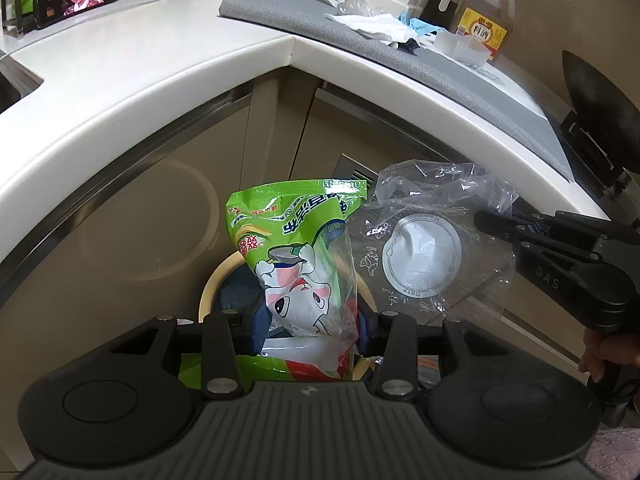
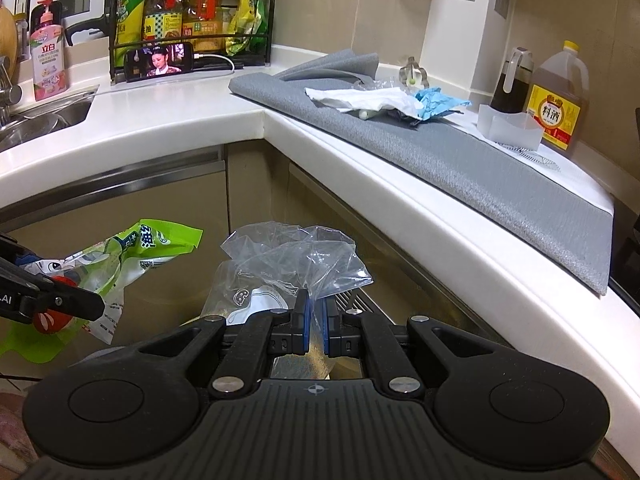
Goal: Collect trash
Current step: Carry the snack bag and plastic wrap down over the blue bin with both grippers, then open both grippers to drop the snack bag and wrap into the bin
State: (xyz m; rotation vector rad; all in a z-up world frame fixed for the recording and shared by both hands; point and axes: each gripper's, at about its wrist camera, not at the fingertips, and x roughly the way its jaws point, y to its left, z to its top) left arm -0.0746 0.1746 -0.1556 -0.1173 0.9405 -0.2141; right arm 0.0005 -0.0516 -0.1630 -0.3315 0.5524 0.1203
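**Two bags held over the bin**

The green snack bag (image 1: pixel 296 264) sits in the middle of the frame, pinched by the half-open left gripper (image 1: pixel 310 328). The clear plastic bag (image 2: pixel 288 268) is squeezed in the tightly closed right gripper (image 2: pixel 316 326). A cream bin (image 1: pixel 210 292) waits below them, under the white counter (image 1: pixel 160 80).

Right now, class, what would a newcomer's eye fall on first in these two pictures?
First the bright green snack bag, gripped by the left gripper above a cream-rimmed bin. Beside it, the right gripper pinches a crumpled clear plastic bag. Behind, white tissue and blue paper lie on the counter's grey mat.
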